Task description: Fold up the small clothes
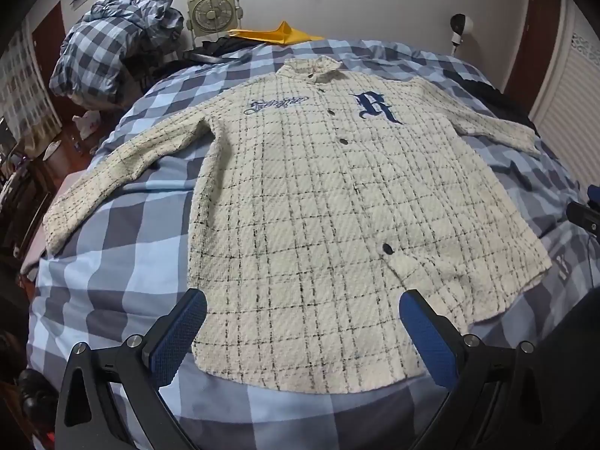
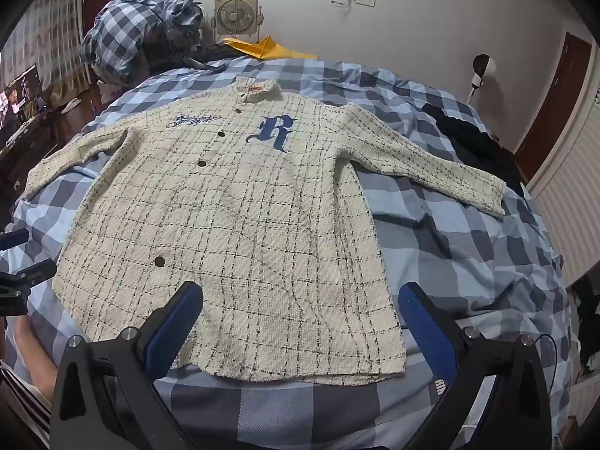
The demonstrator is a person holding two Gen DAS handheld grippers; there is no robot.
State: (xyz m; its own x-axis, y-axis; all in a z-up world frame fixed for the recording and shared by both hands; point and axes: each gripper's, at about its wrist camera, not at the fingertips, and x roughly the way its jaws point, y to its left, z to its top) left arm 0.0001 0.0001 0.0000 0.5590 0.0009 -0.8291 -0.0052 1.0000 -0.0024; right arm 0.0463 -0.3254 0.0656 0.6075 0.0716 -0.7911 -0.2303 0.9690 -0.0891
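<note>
A cream checked jacket (image 1: 311, 195) with a blue letter R and dark buttons lies flat, front up, on the bed, collar at the far side and both sleeves spread out. It also shows in the right wrist view (image 2: 240, 202). My left gripper (image 1: 303, 307) is open and empty, hovering over the jacket's near hem on its left half. My right gripper (image 2: 300, 300) is open and empty, over the near hem on the jacket's right half. The right gripper's edge shows at the right of the left wrist view (image 1: 585, 217), and the left gripper's at the left of the right wrist view (image 2: 22, 273).
The bed has a blue and grey checked sheet (image 1: 123, 232). A bundled checked duvet (image 1: 112, 45), a fan (image 1: 212, 11) and a yellow envelope (image 1: 277, 32) lie at the far end. Dark clothes (image 2: 468, 135) lie at the far right. A screen (image 2: 22, 90) is on the left.
</note>
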